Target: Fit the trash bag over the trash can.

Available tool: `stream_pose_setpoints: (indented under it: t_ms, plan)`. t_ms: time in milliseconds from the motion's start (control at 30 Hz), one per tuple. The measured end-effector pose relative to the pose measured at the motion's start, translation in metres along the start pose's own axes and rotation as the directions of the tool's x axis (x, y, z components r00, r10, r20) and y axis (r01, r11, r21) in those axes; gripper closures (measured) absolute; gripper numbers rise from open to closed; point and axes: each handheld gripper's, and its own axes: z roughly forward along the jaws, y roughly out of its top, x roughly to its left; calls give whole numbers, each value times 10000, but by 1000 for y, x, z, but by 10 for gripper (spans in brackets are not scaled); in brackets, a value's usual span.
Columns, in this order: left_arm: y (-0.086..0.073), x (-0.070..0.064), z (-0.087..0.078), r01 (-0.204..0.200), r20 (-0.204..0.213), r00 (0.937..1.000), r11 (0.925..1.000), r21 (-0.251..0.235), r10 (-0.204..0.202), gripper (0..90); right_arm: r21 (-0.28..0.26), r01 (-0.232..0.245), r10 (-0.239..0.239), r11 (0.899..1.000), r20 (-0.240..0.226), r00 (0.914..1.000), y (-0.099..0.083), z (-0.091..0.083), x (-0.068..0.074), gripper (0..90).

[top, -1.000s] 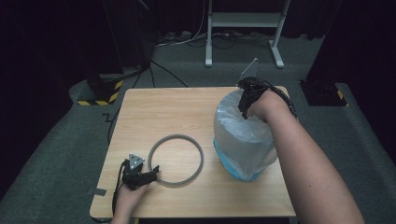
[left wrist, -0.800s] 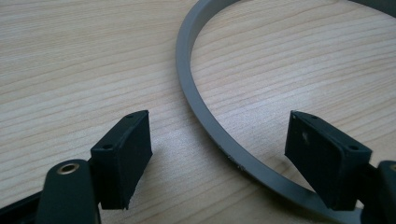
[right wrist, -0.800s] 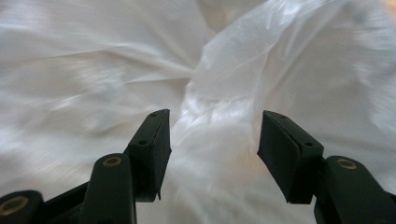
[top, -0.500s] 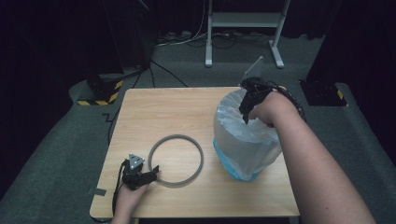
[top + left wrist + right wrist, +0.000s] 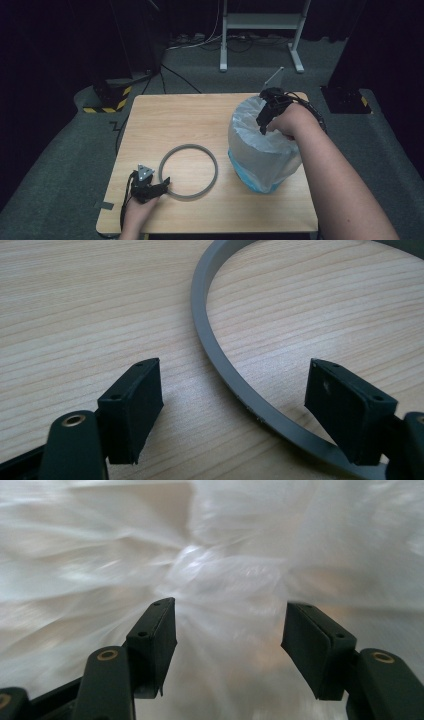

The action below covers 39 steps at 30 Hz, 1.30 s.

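A grey ring (image 5: 188,172) lies flat on the wooden table (image 5: 200,120), left of centre. My left gripper (image 5: 161,184) rests at the ring's near-left edge. It is open, and the ring's band (image 5: 235,385) runs between its two pads without touching either. At the right stands a blue bin (image 5: 255,181) lined with a white translucent plastic bag (image 5: 260,145). My right gripper (image 5: 265,117) hovers over the bin's mouth, pointing down into it. It is open, with crumpled bag plastic (image 5: 220,575) right ahead of the pads.
The table stands on grey carpet, ringed by dark curtains. A white stand's legs (image 5: 260,35) with cables rise behind the table. A black-and-yellow striped base (image 5: 107,102) sits at the far left on the floor. Bare wood stretches across the table's far left half.
My right gripper has shifted slightly right over the bin's mouth. The left gripper and the ring have not moved.
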Motion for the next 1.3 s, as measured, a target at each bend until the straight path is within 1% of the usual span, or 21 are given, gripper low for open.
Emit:
stream_pose_setpoints:
  t_ms: [33,67,100,133,233,267,367,500,533,567,600,700,833,867,1033,1067,1133,1167,1200,1267,1300]
  plan:
    - [0,0,0,0,0,10000,10000,0,0,230,0,0,0,10000,0,10000,0,0,0,379]
    - [0,0,0,-2,-10,10000,10000,-5,2,231,-237,131,-131,9996,-5,9999,-4,-14,5,383]
    - [0,0,0,10,-17,10000,10000,7,-10,231,-237,131,-131,9996,-5,9999,-4,-14,5,383]
    - [0,0,0,74,-1,10000,10000,8,-74,231,-366,259,-261,9990,-37,9997,-8,-26,11,385]
    - [0,0,0,76,-17,10000,10000,9,-76,232,-510,393,-398,9979,-98,9992,-13,-38,19,385]
    - [0,0,0,83,-22,10000,10000,-1,-83,232,-713,540,-552,9960,-139,9984,-17,-48,25,391]
    - [0,0,0,89,-22,10000,10000,-6,-89,231,-762,709,-729,9946,-243,9970,-20,-50,31,399]
    - [0,1,0,88,-32,10000,10000,-21,-88,232,291,1031,-1016,9942,-490,9936,-27,-7,36,413]
    - [0,1,0,88,-32,10000,10000,-21,-88,232,291,1031,-1016,9942,-490,9936,-27,-7,36,413]
    - [0,1,0,109,-32,9999,9999,2,-109,232,644,1038,-1001,9925,-587,9932,-27,7,37,410]
    - [0,1,0,108,-38,9999,9999,-5,-108,231,588,1089,-1053,9923,-600,9926,-26,10,36,411]
    - [0,1,0,127,-32,9999,9999,-10,-127,232,561,1002,-974,9934,-496,9940,-22,10,35,410]
    - [0,2,0,187,-3,9998,9998,27,-187,232,270,954,-941,9951,-453,9945,-18,-5,32,404]
    - [0,2,0,178,-3,9998,9998,42,-178,232,-115,852,-856,9963,-454,9953,-15,-20,31,404]
    - [0,2,0,108,-29,9999,9999,70,-107,233,-564,1048,-1086,9929,-693,9917,-9,-33,39,421]
    - [0,2,0,137,-4,9999,9999,70,-137,233,-596,1241,-1287,9905,-801,9884,-3,-26,49,453]
    - [0,2,0,171,23,9999,9998,50,-171,234,-262,1235,-1253,9920,-824,9887,2,-9,52,451]
    - [0,2,0,182,36,9998,9998,41,-182,234,6,1112,-1108,9938,-801,9906,5,3,51,444]
    - [0,2,0,182,36,9998,9998,41,-182,234,6,1112,-1108,9938,-801,9906,5,3,51,444]
    - [0,2,0,239,71,9997,9997,-13,-239,233,551,744,-712,9957,-592,9957,11,32,40,425]
    - [0,2,0,239,71,9997,9997,-13,-239,234,551,744,-712,9957,-592,9957,11,32,40,425]
